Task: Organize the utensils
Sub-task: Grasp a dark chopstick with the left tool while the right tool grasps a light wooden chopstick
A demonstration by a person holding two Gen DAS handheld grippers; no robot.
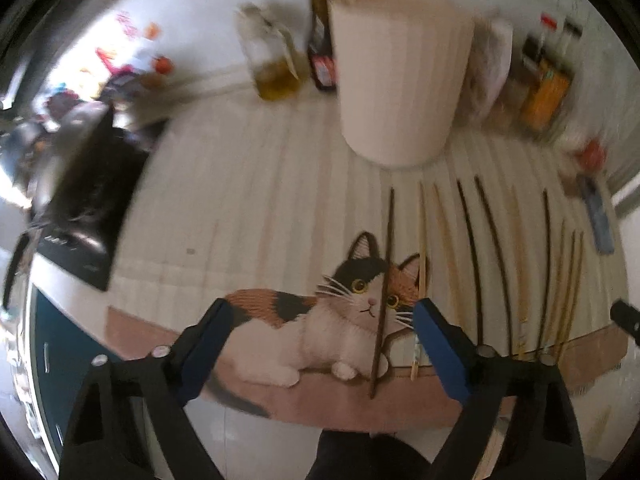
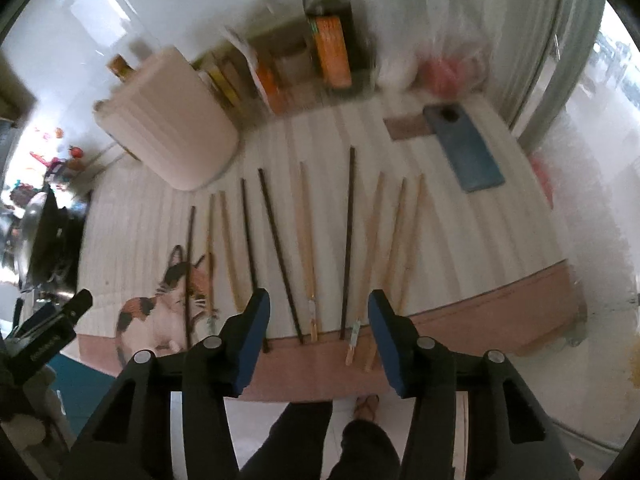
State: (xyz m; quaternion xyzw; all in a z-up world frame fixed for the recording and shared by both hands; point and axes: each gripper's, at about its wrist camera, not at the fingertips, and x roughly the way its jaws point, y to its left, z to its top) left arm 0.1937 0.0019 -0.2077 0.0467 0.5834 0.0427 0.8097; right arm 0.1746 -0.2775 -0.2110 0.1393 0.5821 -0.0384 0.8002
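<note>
Several chopsticks, some dark and some pale bamboo, lie side by side on a striped mat with a cat picture [image 1: 352, 300]. My left gripper [image 1: 320, 308] hangs open above the mat's front edge, and the leftmost dark chopstick [image 1: 384, 292] shows between its blue pads without touching them. My right gripper [image 2: 318, 304] is open too, narrower, above the middle of the row; a pale chopstick [image 2: 306, 240] and a dark chopstick [image 2: 349, 240] run up between its fingers, untouched. A cream ribbed holder [image 1: 400, 80] stands at the back of the mat, also seen as the holder [image 2: 168, 120] in the right view.
Bottles [image 1: 276, 60] and packets [image 1: 544, 92] line the wall behind the holder. A blue phone [image 2: 464, 148] lies on the mat's right. A black cooker with a pan [image 1: 80, 200] sits at the left. A person's legs [image 2: 320, 440] stand by the table's front edge.
</note>
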